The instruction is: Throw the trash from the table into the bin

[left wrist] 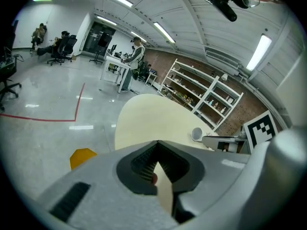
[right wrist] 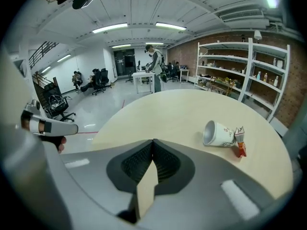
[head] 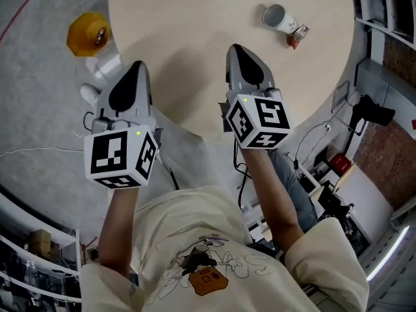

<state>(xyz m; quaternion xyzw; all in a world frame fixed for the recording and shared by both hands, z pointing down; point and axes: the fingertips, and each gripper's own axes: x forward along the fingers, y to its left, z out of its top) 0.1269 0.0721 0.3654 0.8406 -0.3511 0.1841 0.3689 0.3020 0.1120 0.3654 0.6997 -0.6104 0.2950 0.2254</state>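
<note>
Barely begun, I judge: cup [head: 279, 18] and small carton [head: 298, 36] lie on the table [head: 188, 38] at one o'clock. Left gripper [head: 137, 65] and right gripper [head: 235, 48] are empty, jaws pressed together. Yellow bin [head: 88, 34] waits at ten o'clock.

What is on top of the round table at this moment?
A white cup on its side and a small red carton beside its base. The right gripper hides part of the table's near edge.
</note>
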